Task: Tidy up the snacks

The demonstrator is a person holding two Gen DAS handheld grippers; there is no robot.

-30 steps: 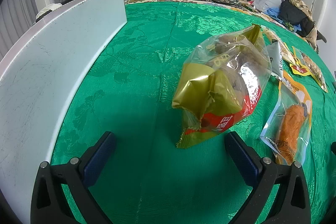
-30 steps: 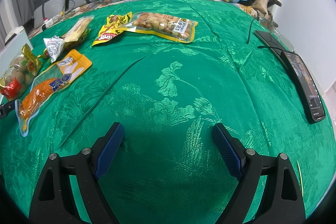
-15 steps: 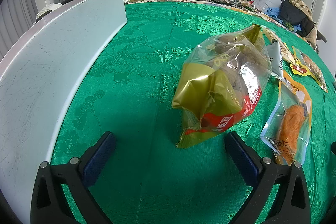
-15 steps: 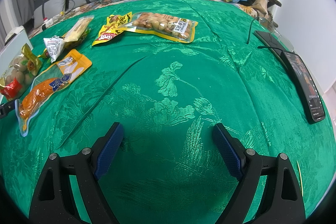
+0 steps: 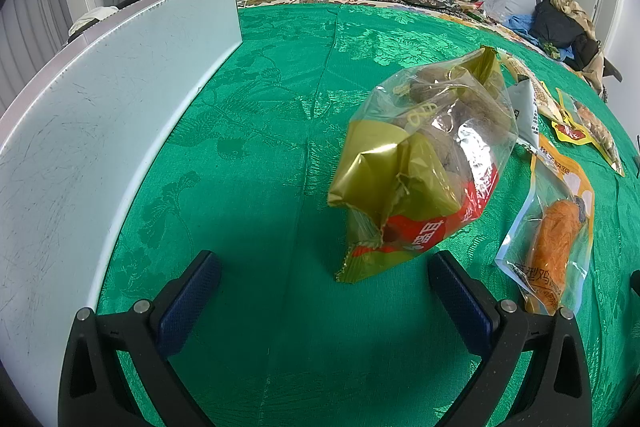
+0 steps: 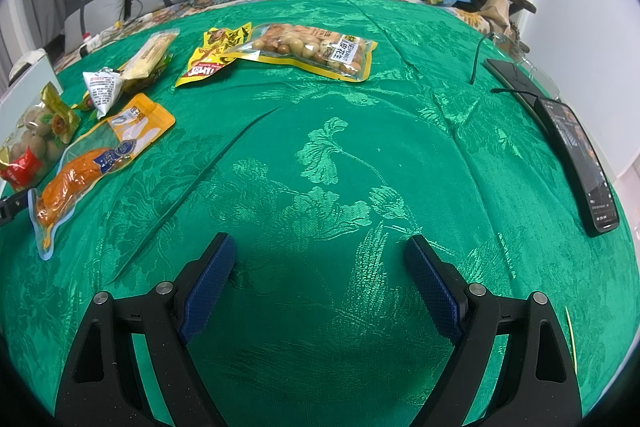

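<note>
My left gripper is open and empty just above the green cloth. A gold and red snack bag lies right in front of it, near its right finger. An orange chicken snack pouch lies to the right. My right gripper is open and empty over bare cloth. In the right wrist view, a peanut bag, a yellow packet, a long cracker pack, a small white packet, the orange pouch and the gold bag lie at the far left.
A white board stands on edge along the left of the green cloth. A dark phone and a second device with a cable lie at the right edge. Pillows and clothes lie at the back.
</note>
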